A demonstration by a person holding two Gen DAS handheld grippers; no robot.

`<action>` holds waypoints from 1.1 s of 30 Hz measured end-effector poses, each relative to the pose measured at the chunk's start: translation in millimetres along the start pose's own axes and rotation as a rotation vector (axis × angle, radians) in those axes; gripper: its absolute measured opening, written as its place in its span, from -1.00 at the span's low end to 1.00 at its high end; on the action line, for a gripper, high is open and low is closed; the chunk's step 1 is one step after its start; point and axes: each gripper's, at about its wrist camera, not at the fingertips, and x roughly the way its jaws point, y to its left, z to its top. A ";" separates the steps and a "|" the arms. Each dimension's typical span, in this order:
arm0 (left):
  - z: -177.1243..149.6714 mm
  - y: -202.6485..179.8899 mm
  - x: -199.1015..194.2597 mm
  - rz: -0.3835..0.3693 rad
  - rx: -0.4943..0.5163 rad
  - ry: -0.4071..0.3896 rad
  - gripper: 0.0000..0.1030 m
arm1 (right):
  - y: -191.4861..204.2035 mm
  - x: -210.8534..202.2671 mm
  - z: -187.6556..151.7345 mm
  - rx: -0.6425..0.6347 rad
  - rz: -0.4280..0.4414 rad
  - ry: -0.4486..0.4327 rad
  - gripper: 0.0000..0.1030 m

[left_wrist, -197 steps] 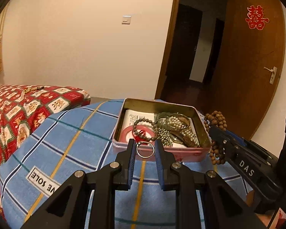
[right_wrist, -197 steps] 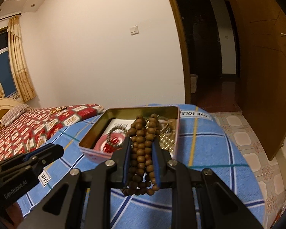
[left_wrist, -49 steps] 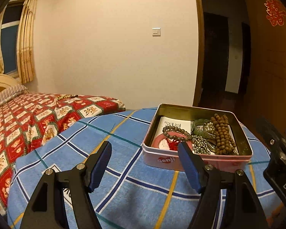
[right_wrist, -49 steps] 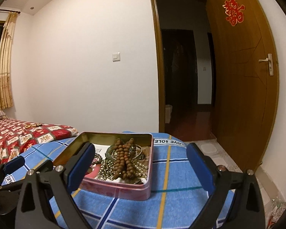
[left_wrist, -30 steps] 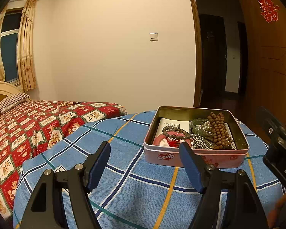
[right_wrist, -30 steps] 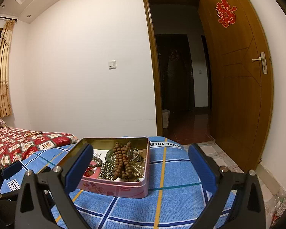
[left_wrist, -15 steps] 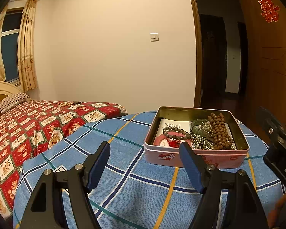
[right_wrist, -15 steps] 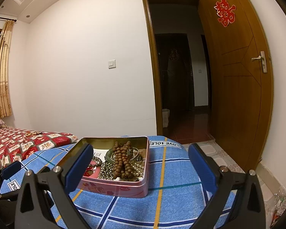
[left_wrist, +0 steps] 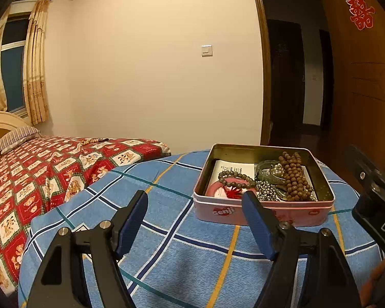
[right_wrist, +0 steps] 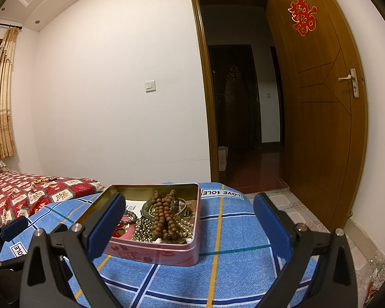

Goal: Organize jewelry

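A pink tin box (left_wrist: 263,214) (right_wrist: 166,252) stands open on a blue plaid cloth (left_wrist: 179,251). Inside lie a brown wooden bead string (left_wrist: 294,177) (right_wrist: 164,214), a darker bead bracelet (left_wrist: 233,178), silver beads (left_wrist: 265,193) and a paper card. My left gripper (left_wrist: 195,220) is open and empty, held back in front of the tin's left side. My right gripper (right_wrist: 190,220) is open and empty, its left finger in front of the tin's near left corner. The right gripper's body also shows in the left wrist view (left_wrist: 377,205).
A bed with a red patterned cover (left_wrist: 25,169) lies to the left, with a bead string (left_wrist: 92,141) on it. A wooden door (right_wrist: 326,107) stands open on the right beside a dark doorway (right_wrist: 241,113). The cloth's edge drops to a tiled floor (right_wrist: 295,210).
Both grippers let go of their jewelry into the tin, opened wide and drew back. Over the last second nothing has visibly moved.
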 end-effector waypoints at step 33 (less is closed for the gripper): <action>1.0 -1.2 1.7 -0.013 -0.039 0.017 0.83 | -2.7 1.2 0.7 0.007 0.002 0.018 0.98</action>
